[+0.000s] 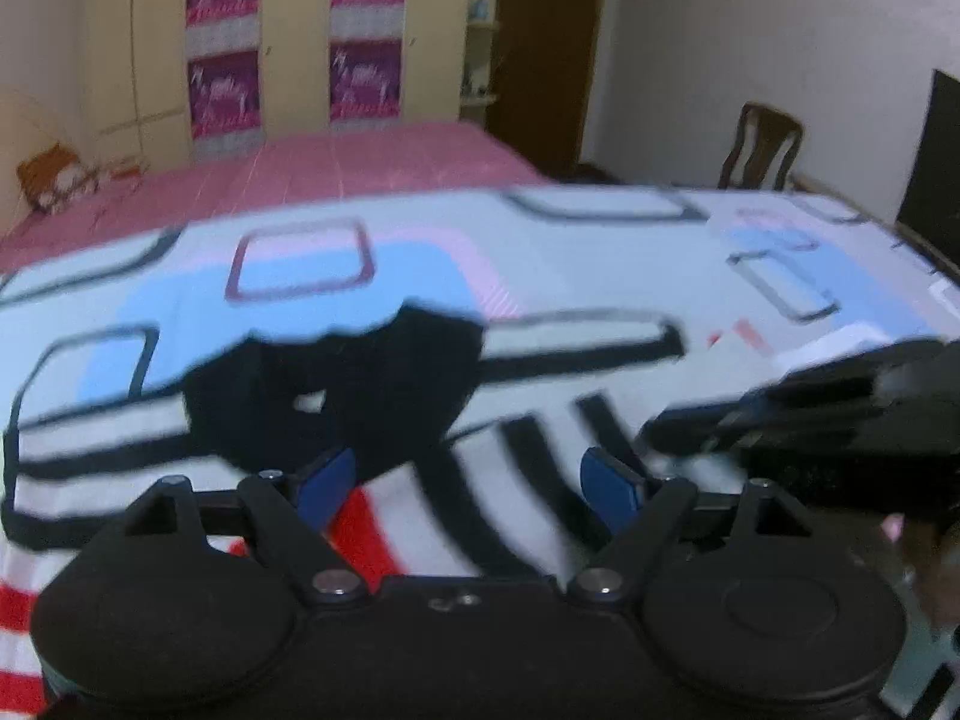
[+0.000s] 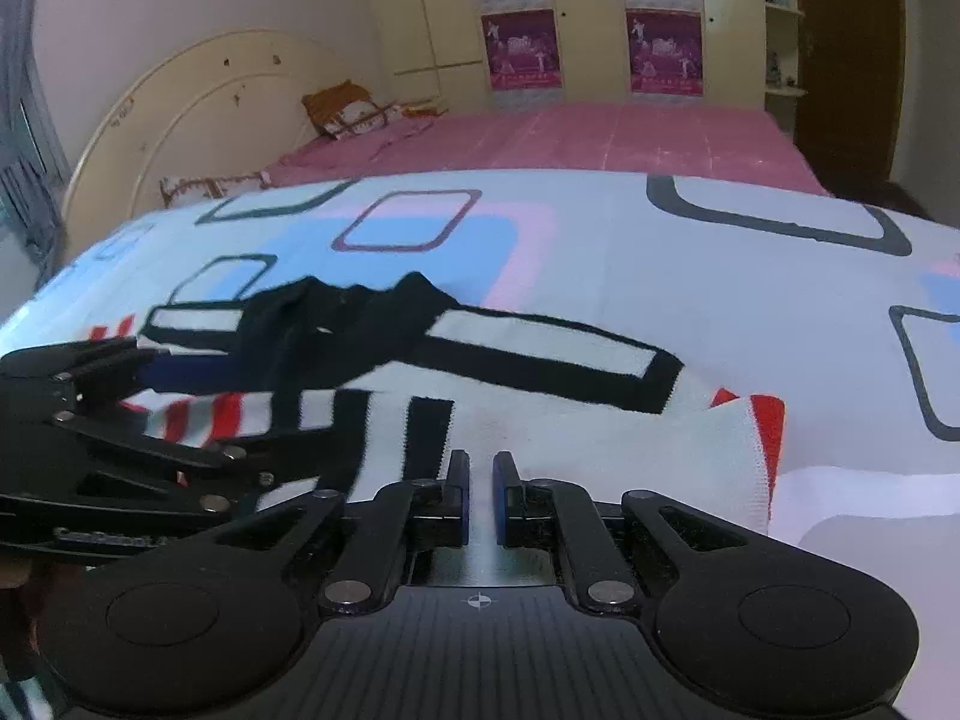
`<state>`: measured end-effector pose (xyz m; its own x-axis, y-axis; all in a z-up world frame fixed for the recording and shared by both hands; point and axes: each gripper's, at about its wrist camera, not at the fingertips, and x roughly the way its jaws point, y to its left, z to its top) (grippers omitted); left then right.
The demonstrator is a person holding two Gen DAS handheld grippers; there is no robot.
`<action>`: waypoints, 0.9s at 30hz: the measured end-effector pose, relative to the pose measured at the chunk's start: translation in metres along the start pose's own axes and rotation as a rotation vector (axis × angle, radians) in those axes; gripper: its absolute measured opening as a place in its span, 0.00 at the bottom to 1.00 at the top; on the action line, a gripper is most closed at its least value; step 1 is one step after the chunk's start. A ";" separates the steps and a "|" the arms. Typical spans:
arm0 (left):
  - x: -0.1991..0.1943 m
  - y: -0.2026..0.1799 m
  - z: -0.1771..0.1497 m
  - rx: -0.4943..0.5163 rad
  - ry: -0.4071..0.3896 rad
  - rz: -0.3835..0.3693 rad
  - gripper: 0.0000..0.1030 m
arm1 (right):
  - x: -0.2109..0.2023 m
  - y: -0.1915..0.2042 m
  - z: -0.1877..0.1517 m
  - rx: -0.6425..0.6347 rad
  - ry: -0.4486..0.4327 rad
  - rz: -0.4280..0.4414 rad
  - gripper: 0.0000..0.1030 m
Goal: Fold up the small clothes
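A small white top with black bands, red stripes and a black collar [image 2: 540, 414] lies spread on a patterned sheet [image 2: 690, 252]. It also shows in the left wrist view [image 1: 528, 420], blurred. My left gripper [image 1: 474, 489] is open over the top, just below the black collar [image 1: 360, 384]; nothing is between its blue pads. It also shows in the right wrist view [image 2: 156, 396] at the left. My right gripper [image 2: 480, 492] is nearly shut with a narrow gap, low over the white cloth; whether it pinches cloth I cannot tell. It shows at the right of the left wrist view [image 1: 660, 426].
A pink bed [image 2: 600, 132] with a cream headboard [image 2: 198, 108] lies behind the sheet. A wardrobe with purple posters [image 2: 594, 18] stands at the back. A wooden chair [image 1: 762, 150] and a dark panel [image 1: 936, 162] stand at the right.
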<state>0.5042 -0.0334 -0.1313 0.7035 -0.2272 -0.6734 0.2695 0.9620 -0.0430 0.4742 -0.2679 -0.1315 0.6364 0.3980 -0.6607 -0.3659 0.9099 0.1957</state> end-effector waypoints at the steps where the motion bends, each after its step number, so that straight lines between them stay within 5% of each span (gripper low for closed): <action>1: 0.002 0.007 -0.005 0.002 0.017 0.032 0.79 | 0.001 -0.003 -0.001 -0.003 -0.005 -0.026 0.08; 6: -0.014 0.066 -0.025 -0.115 0.022 0.072 0.84 | -0.008 -0.063 0.001 0.155 -0.060 -0.328 0.00; 11: -0.014 0.063 -0.022 -0.091 0.024 0.109 0.83 | -0.001 -0.076 -0.005 0.164 -0.014 -0.337 0.00; 13: -0.028 0.054 -0.015 -0.074 -0.017 0.151 0.82 | -0.025 -0.070 -0.004 0.160 -0.105 -0.354 0.00; 17: -0.055 0.032 -0.013 -0.045 -0.091 0.069 0.85 | -0.052 -0.045 -0.006 0.154 -0.127 -0.262 0.00; 20: -0.045 0.018 -0.026 0.004 -0.032 0.023 0.83 | -0.038 -0.028 -0.024 0.137 0.015 -0.228 0.00; 22: -0.029 0.018 -0.039 0.018 0.034 0.024 0.85 | -0.035 -0.016 -0.035 0.085 0.015 -0.270 0.00; 27: -0.056 0.019 -0.038 0.001 -0.016 0.021 0.85 | -0.064 0.007 -0.034 0.106 -0.019 -0.270 0.00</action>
<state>0.4445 0.0031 -0.1222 0.7197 -0.2096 -0.6619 0.2552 0.9665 -0.0286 0.4075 -0.2910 -0.1127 0.7140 0.1410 -0.6858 -0.1089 0.9900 0.0901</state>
